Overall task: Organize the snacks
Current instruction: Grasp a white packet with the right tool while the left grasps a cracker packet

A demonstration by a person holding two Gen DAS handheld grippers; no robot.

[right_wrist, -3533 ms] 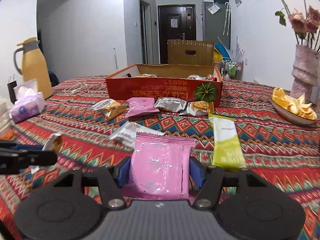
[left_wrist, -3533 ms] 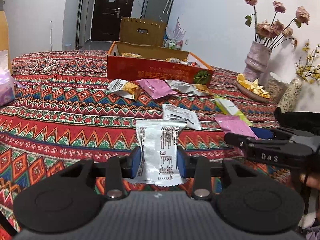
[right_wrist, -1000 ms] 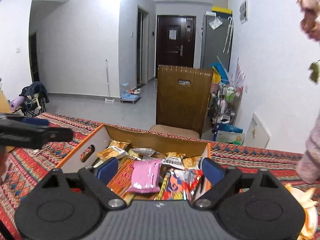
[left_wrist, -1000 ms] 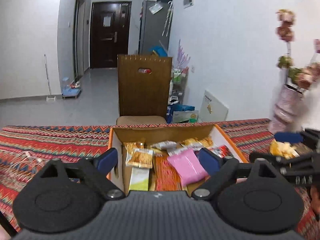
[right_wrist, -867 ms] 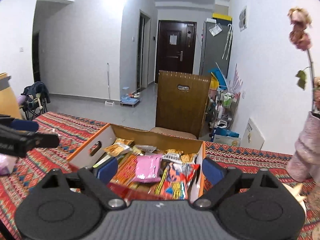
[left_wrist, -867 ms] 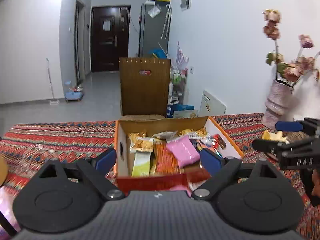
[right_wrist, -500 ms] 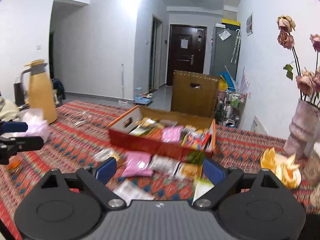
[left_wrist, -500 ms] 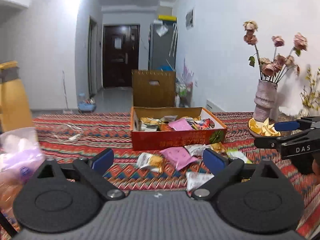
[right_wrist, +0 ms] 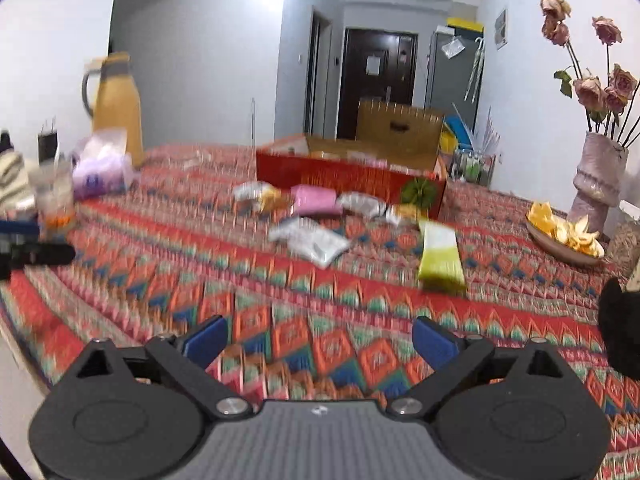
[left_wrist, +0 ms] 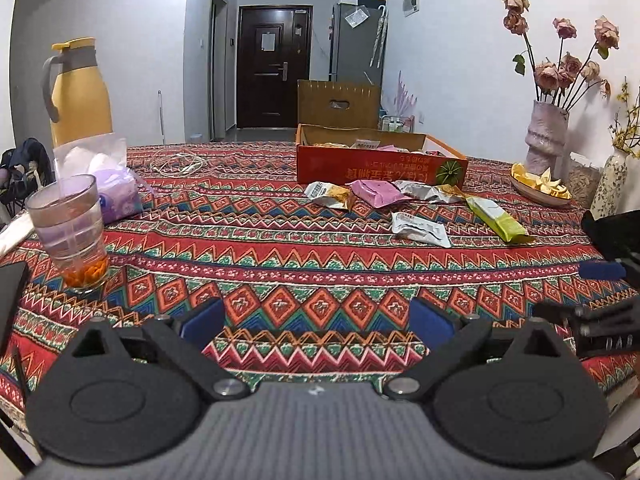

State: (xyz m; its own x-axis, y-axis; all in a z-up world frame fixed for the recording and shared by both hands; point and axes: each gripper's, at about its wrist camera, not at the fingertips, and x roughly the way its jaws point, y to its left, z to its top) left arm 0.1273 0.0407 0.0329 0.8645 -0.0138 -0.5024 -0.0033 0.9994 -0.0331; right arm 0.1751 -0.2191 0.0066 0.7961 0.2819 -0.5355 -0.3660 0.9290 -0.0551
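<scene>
A red cardboard box (left_wrist: 380,170) (right_wrist: 348,178) with snacks inside stands at the far side of the patterned tablecloth. In front of it lie loose packets: an orange-and-white one (left_wrist: 330,194), a pink one (left_wrist: 378,192) (right_wrist: 316,200), a silver one (left_wrist: 420,190), a white one (left_wrist: 420,230) (right_wrist: 316,242) and a green one (left_wrist: 498,220) (right_wrist: 440,260). My left gripper (left_wrist: 318,320) hangs low over the near cloth, jaws opening, nothing between them. My right gripper (right_wrist: 320,338) is likewise near the front edge, jaws opening and empty. Both are far short of the packets.
A glass (left_wrist: 70,232) with orange bits, a purple tissue pack (left_wrist: 116,192) and a yellow jug (left_wrist: 78,92) stand at the left. A vase (left_wrist: 546,140) and a dish of peels (left_wrist: 540,184) sit at the right. A white cable (left_wrist: 176,162) lies at the back.
Both grippers have pulled back from over the box to the near table edge and sunk lower. The white and pink packets they held are gone from the jaws, which stand wider.
</scene>
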